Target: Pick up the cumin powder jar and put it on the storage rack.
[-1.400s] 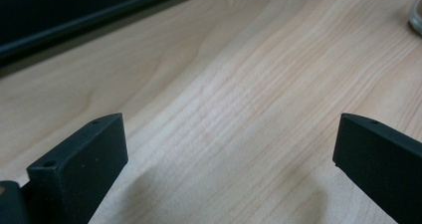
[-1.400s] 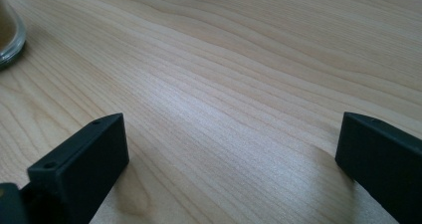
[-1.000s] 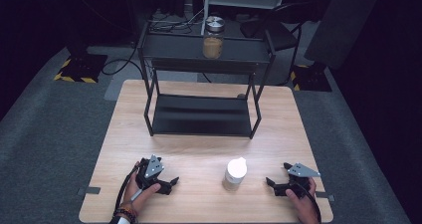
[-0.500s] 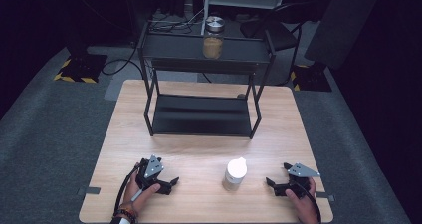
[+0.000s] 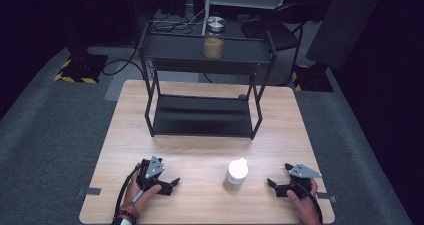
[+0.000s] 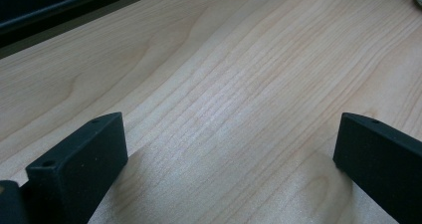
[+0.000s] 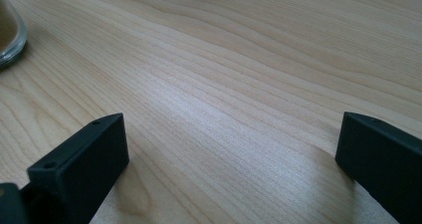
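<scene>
Standing upright in the lower middle of the high view is the white-lidded jar (image 5: 235, 174) I am working toward; it is sitting between my grippers, apart from both; the left gripper (image 5: 170, 183) and right gripper (image 5: 272, 183) are resting on the table (image 5: 200, 150), jaws spread wide and empty, probably readying a reach; at the top, a second jar (image 5: 214, 39) holding tan contents is standing on the black shelf (image 5: 200, 50).
</scene>
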Available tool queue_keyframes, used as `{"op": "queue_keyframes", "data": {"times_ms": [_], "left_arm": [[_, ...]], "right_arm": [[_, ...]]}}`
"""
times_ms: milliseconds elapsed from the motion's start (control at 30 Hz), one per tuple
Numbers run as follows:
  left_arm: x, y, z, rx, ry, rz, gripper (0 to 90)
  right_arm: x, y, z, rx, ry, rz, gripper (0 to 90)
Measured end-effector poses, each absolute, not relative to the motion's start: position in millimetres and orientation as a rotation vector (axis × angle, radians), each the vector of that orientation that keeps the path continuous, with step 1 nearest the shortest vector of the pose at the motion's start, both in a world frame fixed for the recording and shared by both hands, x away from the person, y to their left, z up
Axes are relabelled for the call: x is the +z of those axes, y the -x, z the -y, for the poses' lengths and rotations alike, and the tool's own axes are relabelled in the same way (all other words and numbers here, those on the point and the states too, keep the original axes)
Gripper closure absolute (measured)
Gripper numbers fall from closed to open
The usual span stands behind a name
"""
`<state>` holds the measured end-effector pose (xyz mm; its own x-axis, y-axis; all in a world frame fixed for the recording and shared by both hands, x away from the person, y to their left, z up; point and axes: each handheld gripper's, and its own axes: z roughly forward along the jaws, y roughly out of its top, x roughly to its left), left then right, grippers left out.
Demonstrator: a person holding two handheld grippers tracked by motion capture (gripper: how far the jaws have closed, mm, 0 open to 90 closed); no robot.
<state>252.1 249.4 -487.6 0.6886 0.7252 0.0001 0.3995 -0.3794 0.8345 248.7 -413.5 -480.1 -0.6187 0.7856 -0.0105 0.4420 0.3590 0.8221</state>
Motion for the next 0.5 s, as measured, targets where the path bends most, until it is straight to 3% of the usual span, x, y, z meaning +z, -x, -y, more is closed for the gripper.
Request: {"op": "queue_keyframes", "data": {"times_ms": [500], "left_arm": [[-487.9, -251.4, -247.9, 0.471, -2.008, -0.877, 0.4]], "right_arm": [[-480.1, -248.7, 413.7, 1.158, -1.069, -2.224, 0.0]]}}
